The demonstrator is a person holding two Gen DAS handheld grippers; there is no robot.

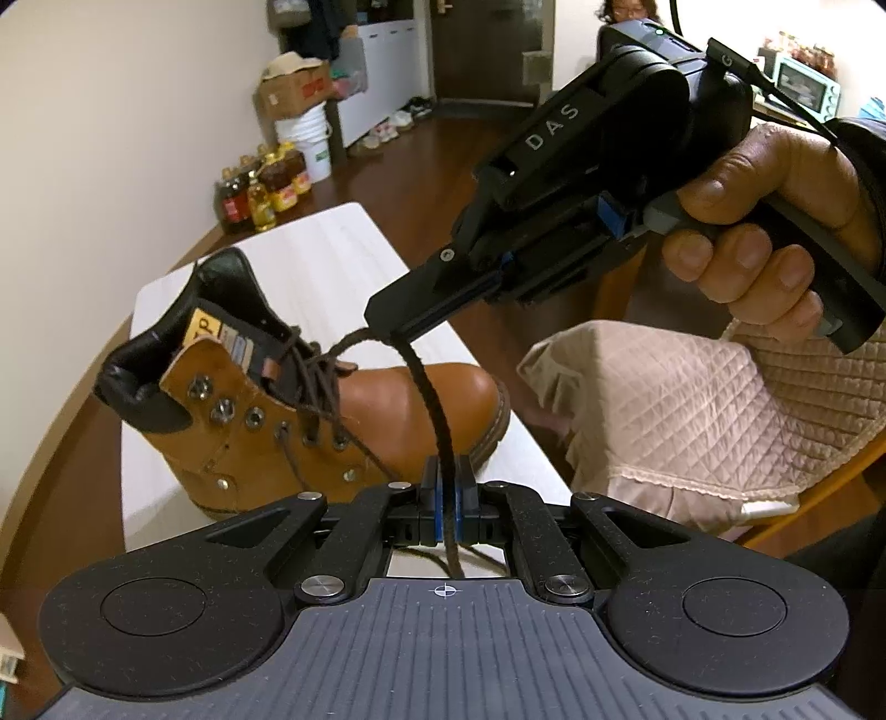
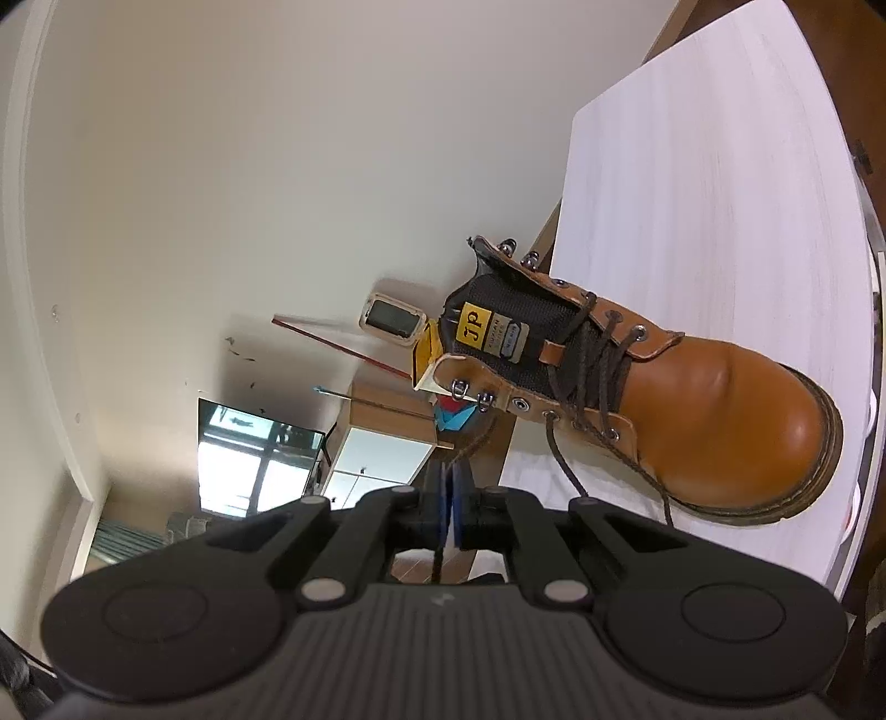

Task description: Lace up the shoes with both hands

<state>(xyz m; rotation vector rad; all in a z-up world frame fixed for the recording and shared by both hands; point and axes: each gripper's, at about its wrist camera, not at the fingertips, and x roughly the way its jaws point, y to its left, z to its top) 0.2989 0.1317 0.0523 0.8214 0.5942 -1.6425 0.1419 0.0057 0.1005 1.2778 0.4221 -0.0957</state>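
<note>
A tan leather boot [image 1: 387, 421] with dark brown laces stands on a white table [image 1: 310, 266], toe to the right. My left gripper [image 1: 447, 477] is shut on one dark lace [image 1: 426, 399]. That lace rises from its blue pads to my right gripper [image 1: 387, 328], which a hand [image 1: 775, 221] holds above the boot, its tips shut on the same lace. In the right wrist view, rolled sideways, the boot [image 2: 692, 410] lies ahead, tongue and upper hooks unlaced. There the right gripper [image 2: 449, 484] pinches a lace [image 2: 470, 446] coming from the boot's upper eyelets. Another lace end [image 2: 565, 471] hangs loose.
A pink quilted cloth [image 1: 692, 421] covers a chair right of the table. Oil bottles [image 1: 260, 194], a bucket with a cardboard box [image 1: 299, 88] and several shoes [image 1: 387, 130] stand on the floor behind. A person [image 1: 626, 11] is at the far back.
</note>
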